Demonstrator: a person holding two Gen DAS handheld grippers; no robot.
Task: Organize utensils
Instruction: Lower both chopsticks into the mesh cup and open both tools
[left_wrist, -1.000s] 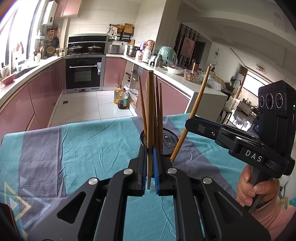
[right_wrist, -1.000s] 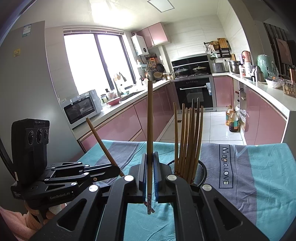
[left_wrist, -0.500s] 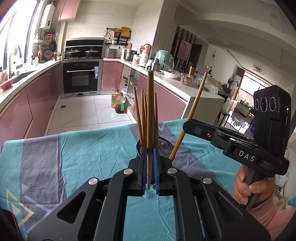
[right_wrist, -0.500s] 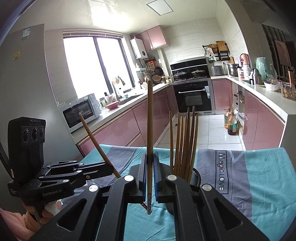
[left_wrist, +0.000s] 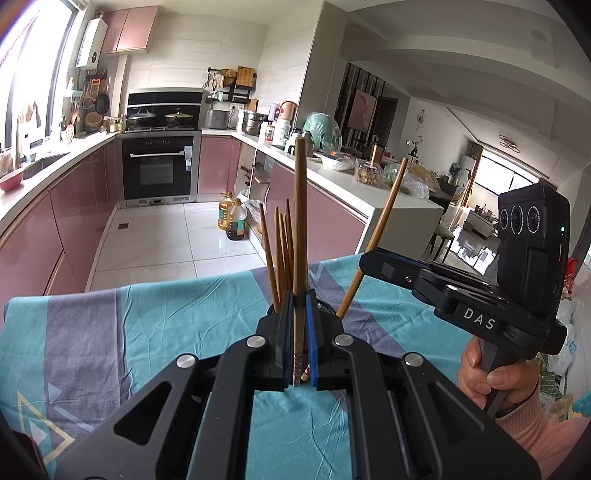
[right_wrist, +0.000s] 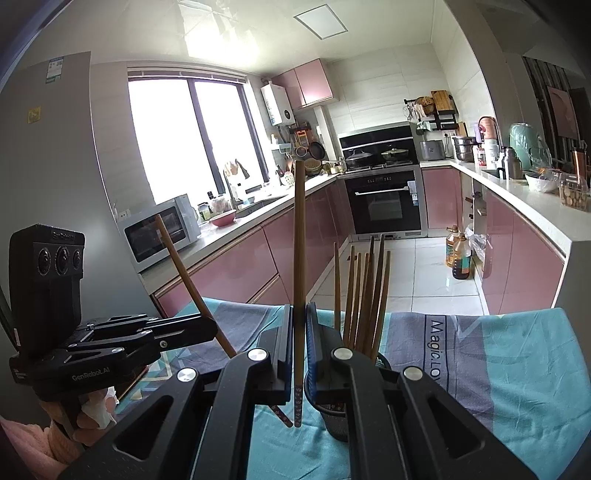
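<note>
**A:** ok so our left gripper (left_wrist: 299, 339) is clamped tight on one chopstick (left_wrist: 300, 236), pinched near its patterned bottom end, stick pointing up at 12 o'clock. Our right gripper (right_wrist: 299, 350) is doing the same with its own chopstick (right_wrist: 299, 258).

**B:** and the rest? We see the other chopsticks (right_wrist: 364, 295) bunched upright in the black mesh holder (right_wrist: 338, 421), at about 2 o'clock from the right claw, on the teal tablecloth (right_wrist: 517, 354).

**A:** yep. We reckon these are light, stiff and a bit slick, so gripping low lets them swing. We'd pinch nearer the middle.
</note>
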